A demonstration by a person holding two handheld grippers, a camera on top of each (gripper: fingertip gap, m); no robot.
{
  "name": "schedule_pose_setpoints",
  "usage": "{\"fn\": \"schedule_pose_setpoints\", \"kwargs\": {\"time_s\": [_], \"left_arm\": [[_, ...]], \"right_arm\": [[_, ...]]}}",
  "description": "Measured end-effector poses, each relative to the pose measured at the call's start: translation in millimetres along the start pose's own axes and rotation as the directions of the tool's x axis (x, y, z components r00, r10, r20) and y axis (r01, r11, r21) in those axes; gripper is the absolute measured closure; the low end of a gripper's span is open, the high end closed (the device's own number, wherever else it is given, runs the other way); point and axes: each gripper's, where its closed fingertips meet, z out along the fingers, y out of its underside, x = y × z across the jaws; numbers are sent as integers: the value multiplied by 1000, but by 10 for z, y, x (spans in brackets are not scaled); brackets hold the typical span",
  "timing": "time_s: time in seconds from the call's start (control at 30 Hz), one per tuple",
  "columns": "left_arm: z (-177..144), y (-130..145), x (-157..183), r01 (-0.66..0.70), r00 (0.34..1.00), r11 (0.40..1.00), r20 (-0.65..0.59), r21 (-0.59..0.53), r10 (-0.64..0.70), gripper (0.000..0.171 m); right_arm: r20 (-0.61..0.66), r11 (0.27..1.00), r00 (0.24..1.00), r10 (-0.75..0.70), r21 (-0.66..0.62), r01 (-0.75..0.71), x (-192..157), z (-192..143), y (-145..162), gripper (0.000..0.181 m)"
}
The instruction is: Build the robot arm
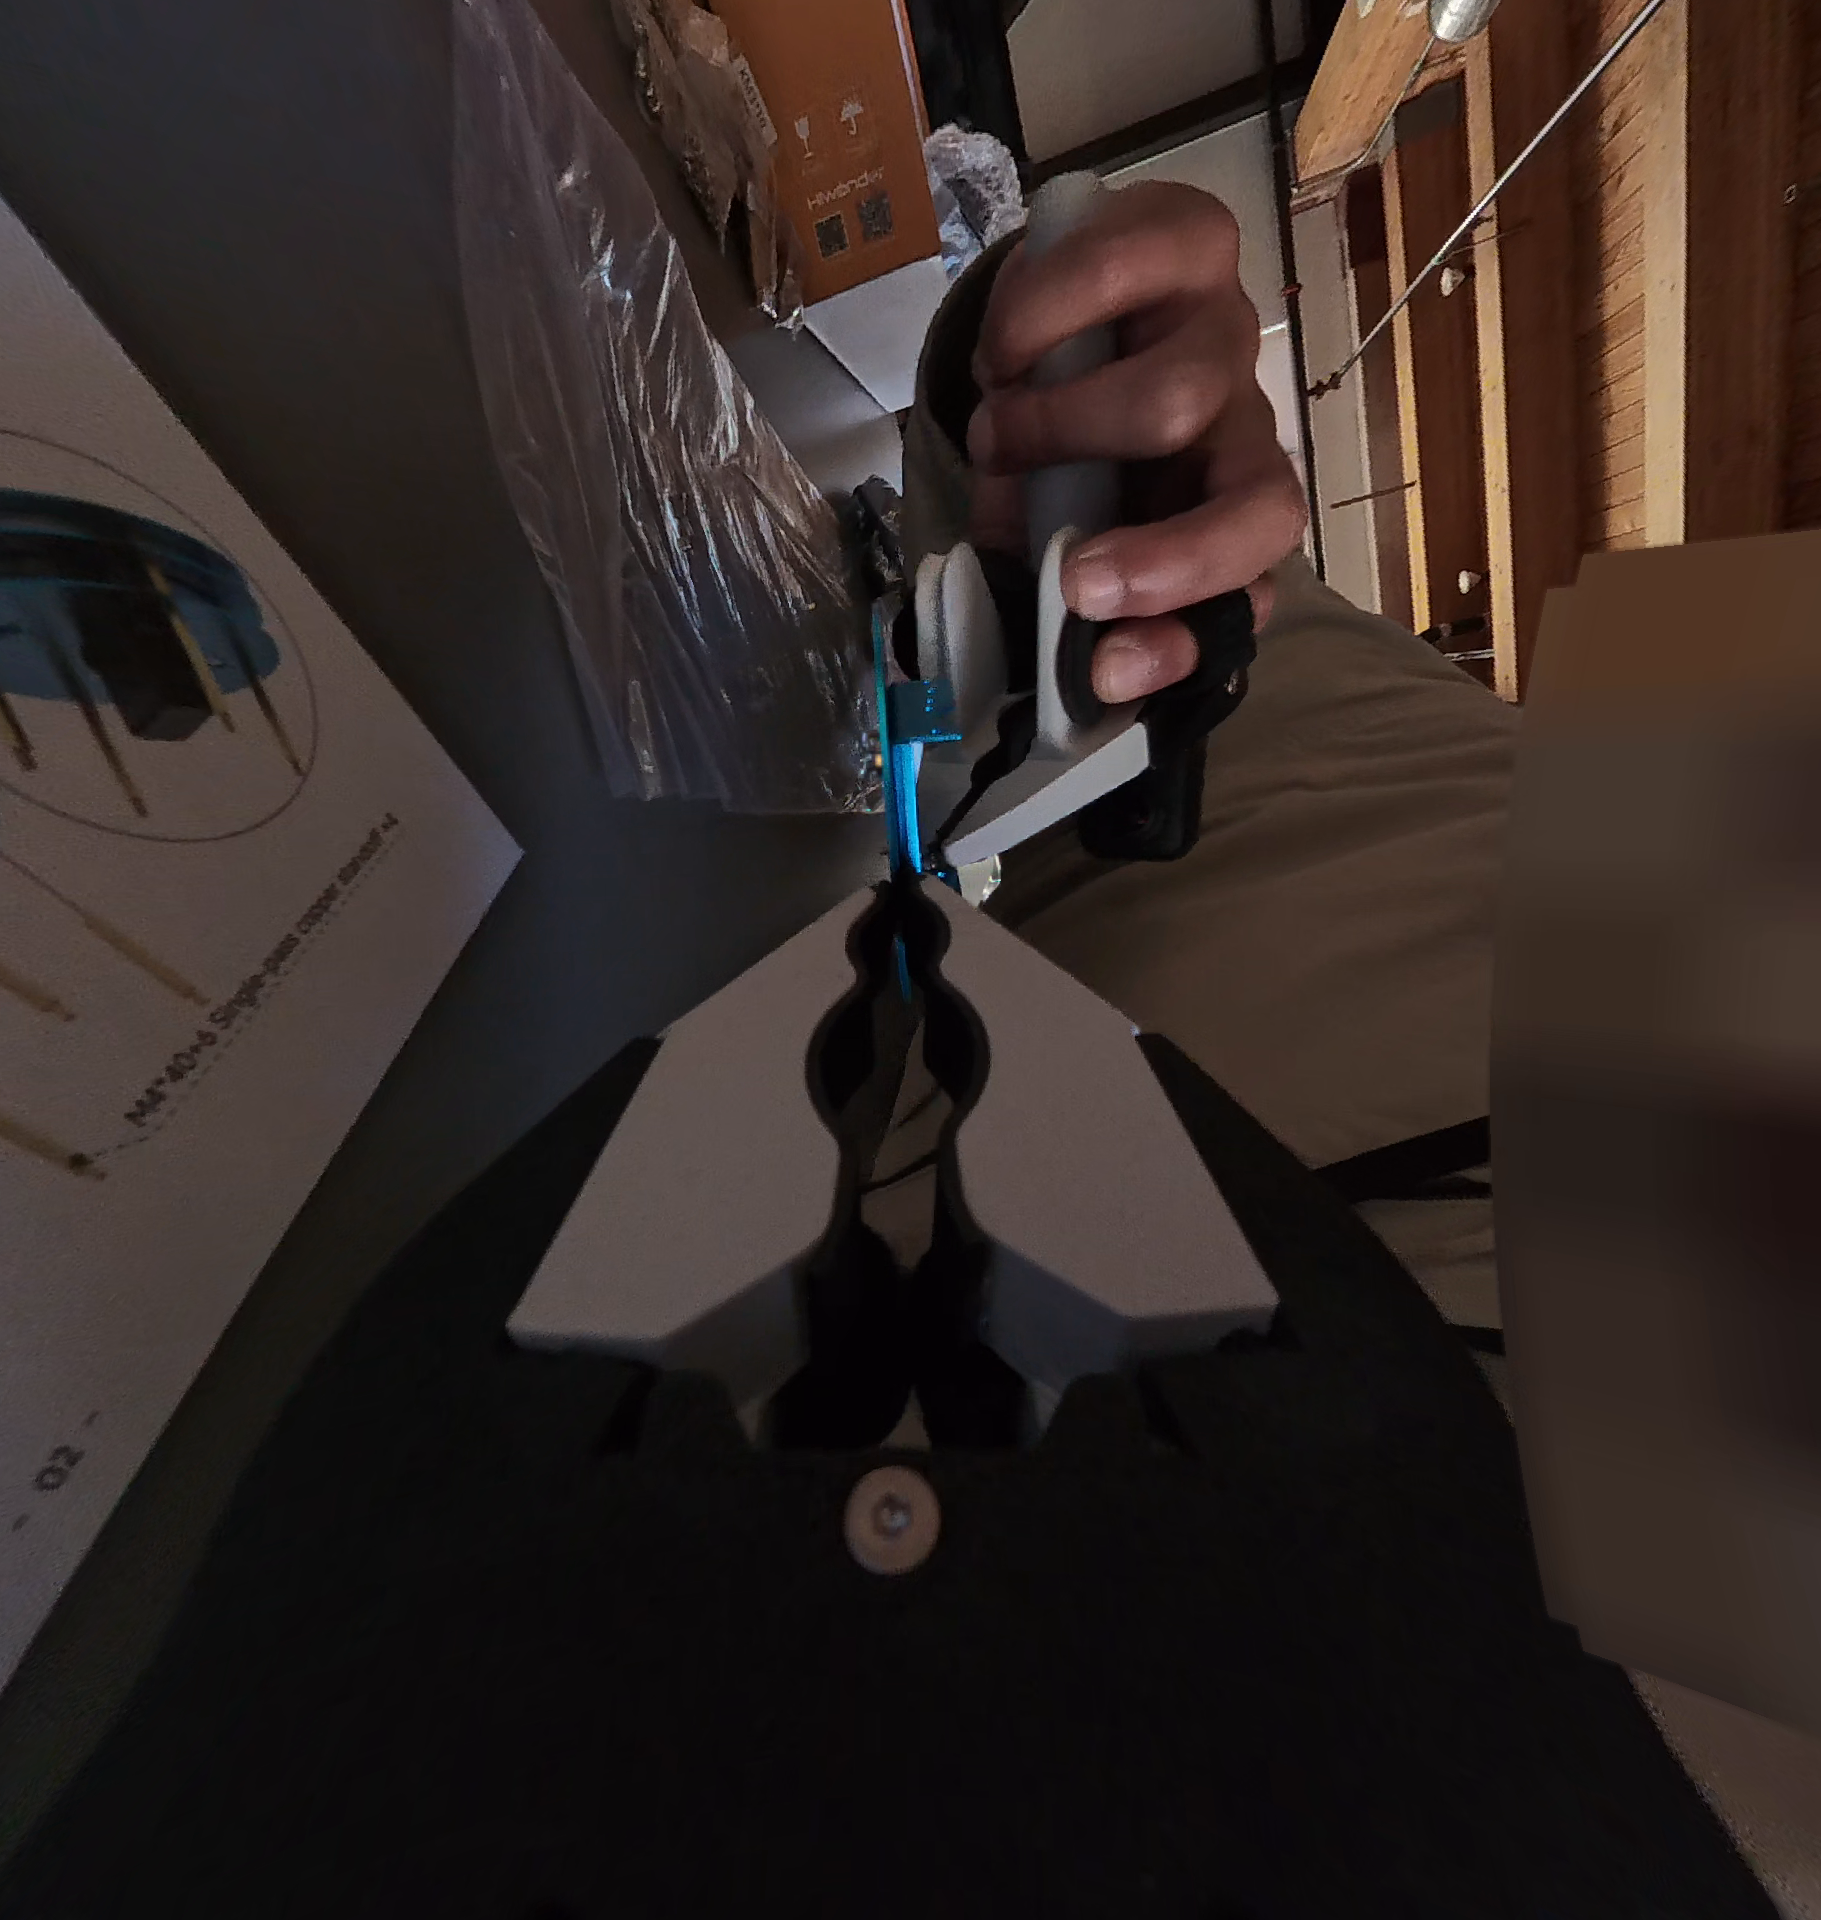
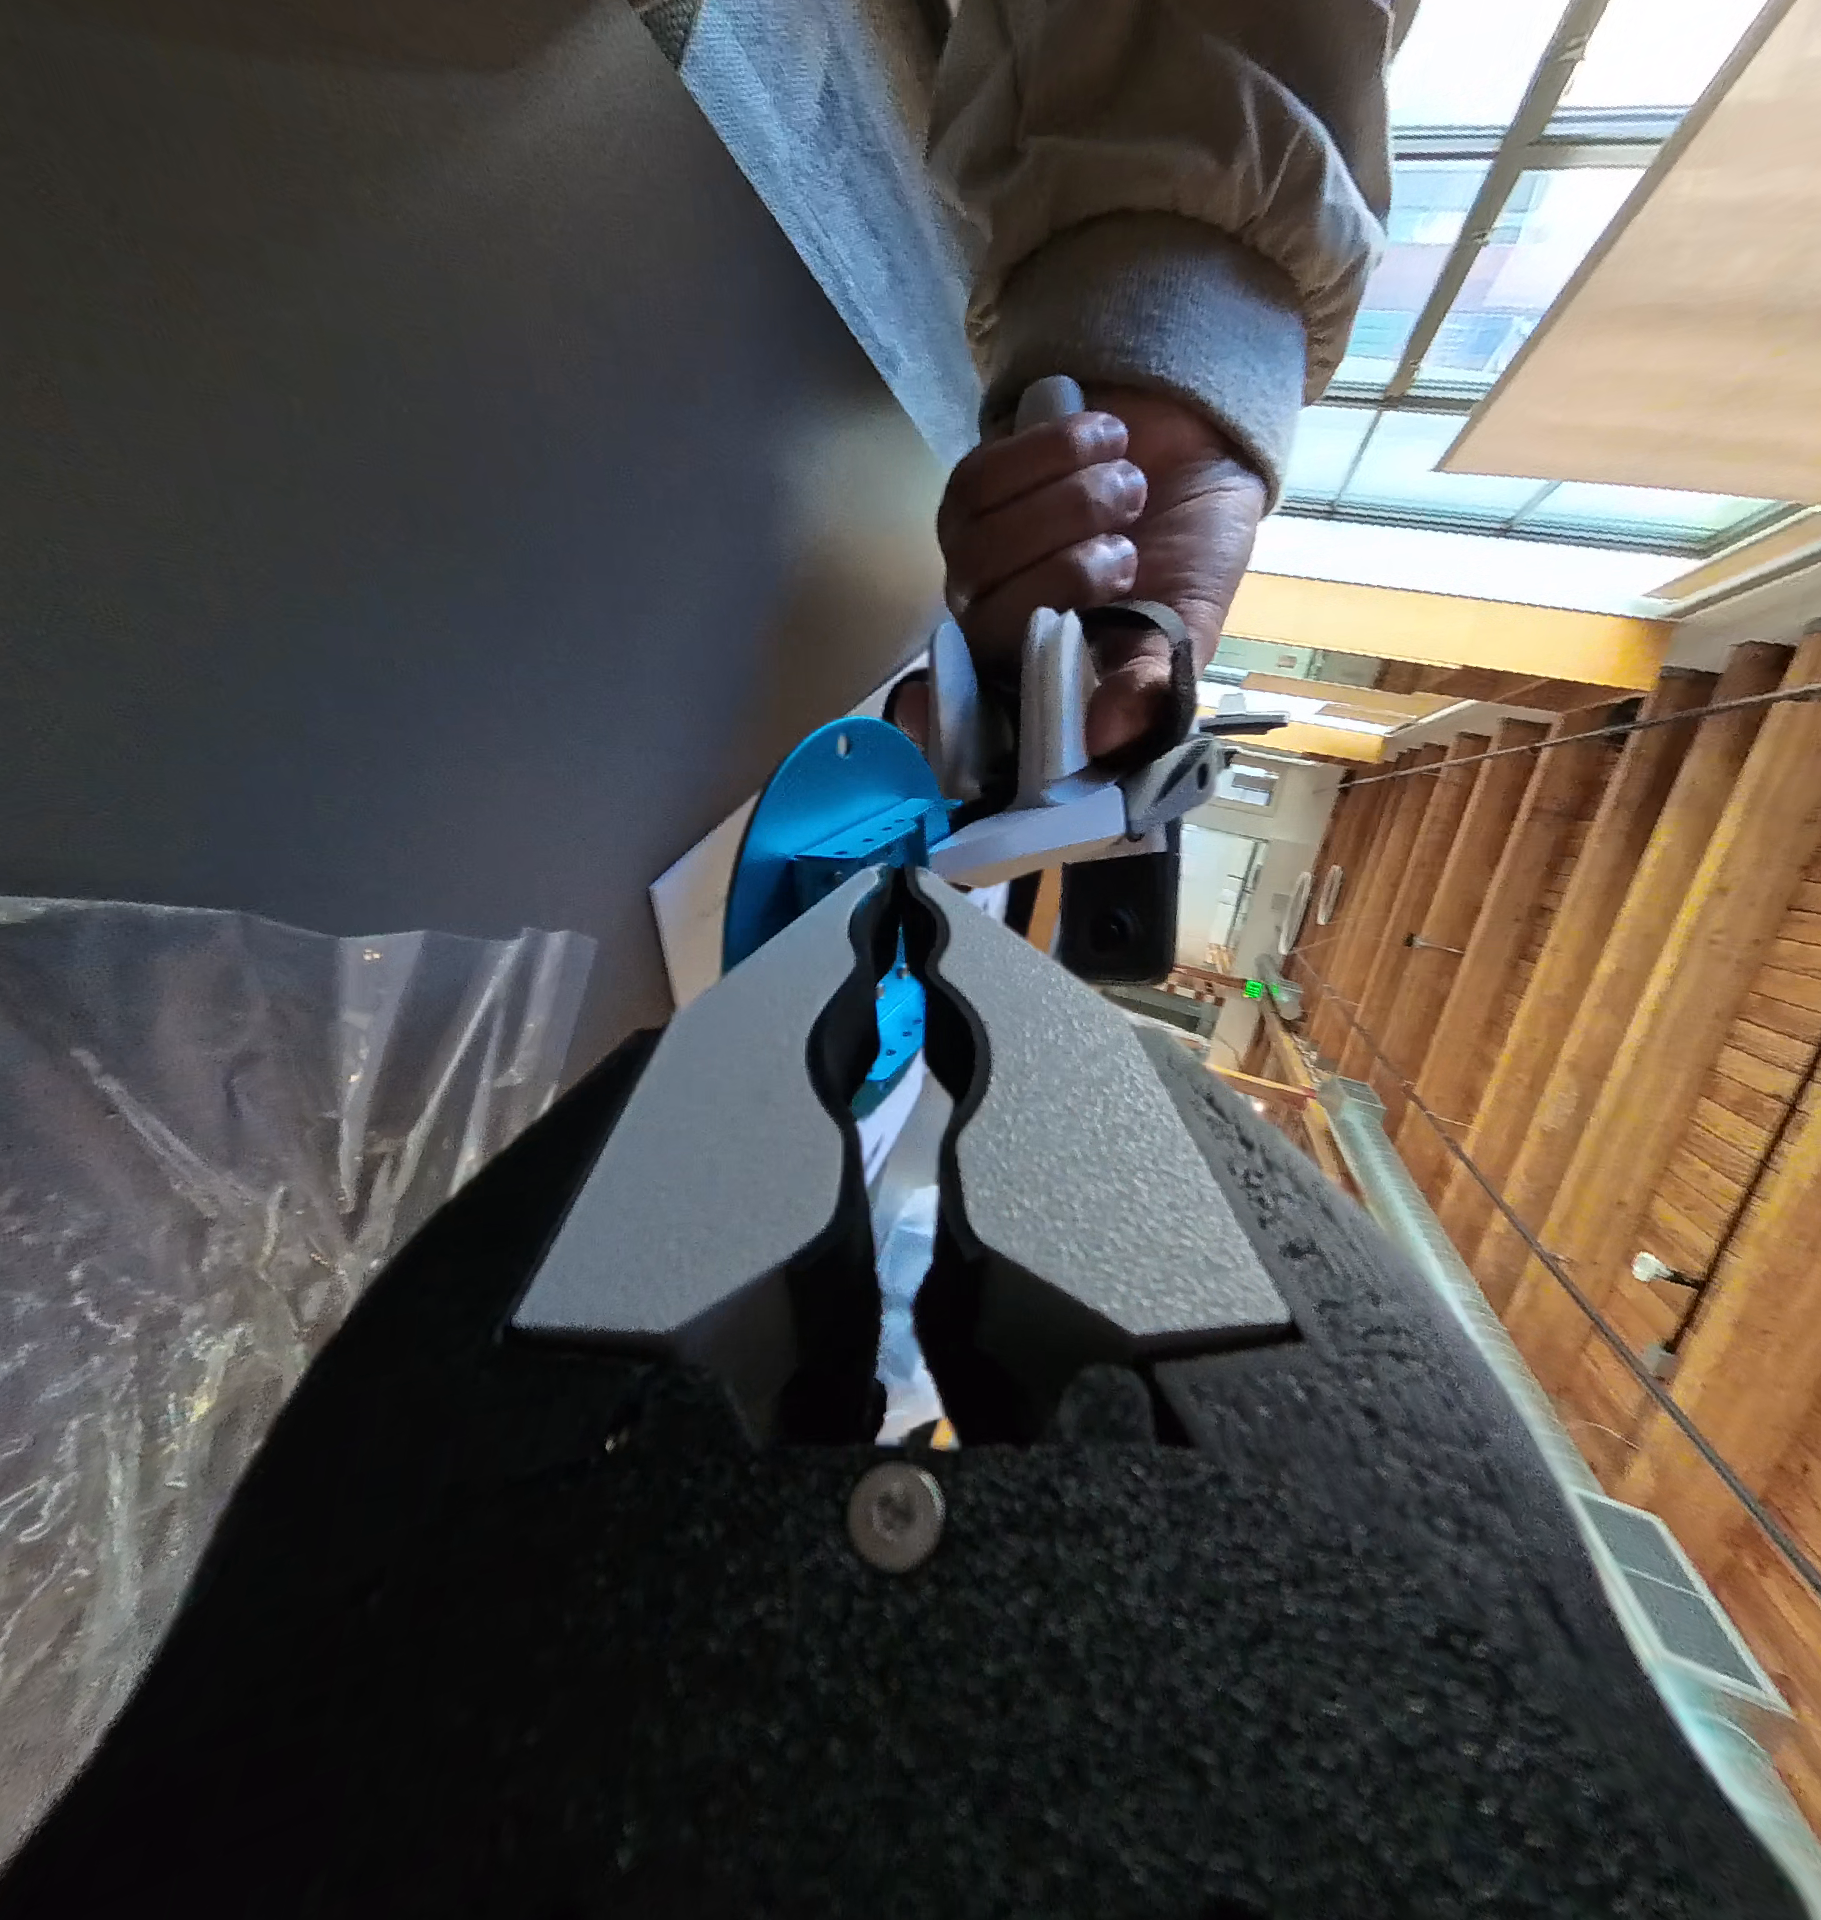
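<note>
Two grippers meet on one blue metal plate (image 2: 818, 805), a round disc with small holes and a perforated blue bracket (image 2: 870, 836) fixed to its face. The left gripper (image 1: 901, 899) has its grey fingers (image 1: 740, 1091) drawn together on the plate's thin edge, which shows as a blue sliver between the tips. The right gripper (image 2: 898, 883) is likewise pinched on the plate, its fingers (image 2: 1082, 1122) closed at the tips next to the bracket. In each wrist view the other gripper comes in from the far side, tips at the same plate, gripped by a hand (image 1: 1124, 416) around its grey handle; a pale cuffed sleeve (image 2: 1145, 260) shows above the left hand (image 2: 1082, 540). The plate is held up off the dark grey table (image 2: 314, 468). A printed white sheet (image 1: 158, 831) lies on the table to the left, clear plastic bags (image 2: 158, 1195) rest nearby, and an orange cardboard box (image 1: 833, 135) stands farther back.
</note>
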Motion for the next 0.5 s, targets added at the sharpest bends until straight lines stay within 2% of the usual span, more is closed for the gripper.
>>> {"fn": "schedule_pose_setpoints", "kwargs": {"time_s": [0.3,0.5], "left_arm": [[-52,-6,-19,-32,998,999,59,-10,33,171],[-53,14,-76,-14,998,1000,64,-3,14,171]], "right_arm": [[34,999,999,27,-18,-26,-20,79,2,181],[84,994,992,99,-48,-95,-79,106,8,181]]}}
